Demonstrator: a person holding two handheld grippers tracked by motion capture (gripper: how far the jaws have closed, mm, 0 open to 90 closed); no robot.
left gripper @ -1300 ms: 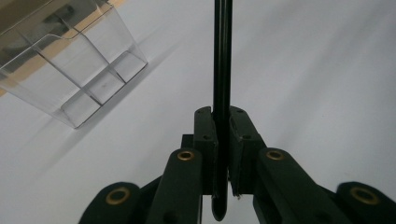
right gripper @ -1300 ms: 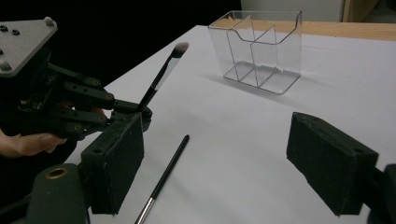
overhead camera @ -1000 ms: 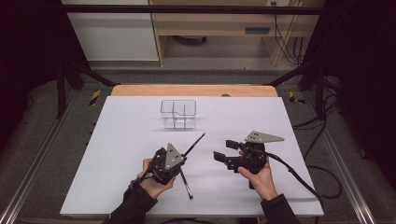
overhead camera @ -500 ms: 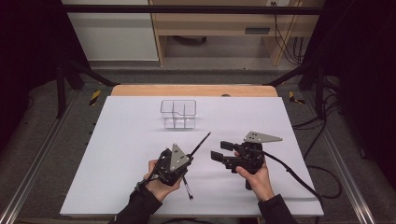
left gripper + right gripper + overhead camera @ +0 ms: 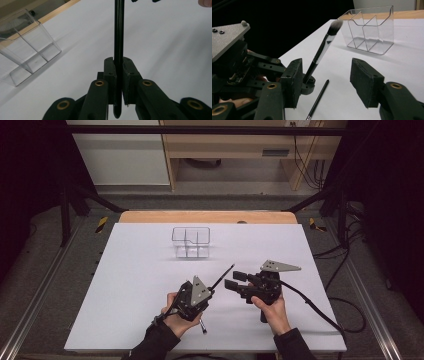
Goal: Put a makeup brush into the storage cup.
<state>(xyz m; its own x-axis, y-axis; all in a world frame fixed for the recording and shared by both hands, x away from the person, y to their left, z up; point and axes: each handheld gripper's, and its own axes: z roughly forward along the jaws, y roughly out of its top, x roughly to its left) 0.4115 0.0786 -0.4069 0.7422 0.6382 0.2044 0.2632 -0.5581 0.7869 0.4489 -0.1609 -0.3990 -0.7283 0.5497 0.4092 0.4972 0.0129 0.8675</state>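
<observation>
My left gripper point(image 5: 210, 290) is shut on the black handle of a makeup brush point(image 5: 222, 276). The brush slants up and to the right, its grey bristle head point(image 5: 335, 26) in the air. In the left gripper view the handle point(image 5: 118, 50) stands clamped between the two pads. My right gripper point(image 5: 234, 280) faces left toward the brush tip. Its jaws have just been closing and still stand apart, with no pad touching anything. A thin black brush point(image 5: 318, 100) lies on the white table below, also visible near my left hand point(image 5: 202, 327).
A clear plastic organizer point(image 5: 191, 241) with compartments stands upright at the far middle of the white table point(image 5: 125, 285). Cables trail off the right edge point(image 5: 310, 305). A wooden strip point(image 5: 207, 216) borders the far side.
My left hand has shifted slightly right with the makeup brush. The right gripper's jaws have drawn closer together while that hand kept still.
</observation>
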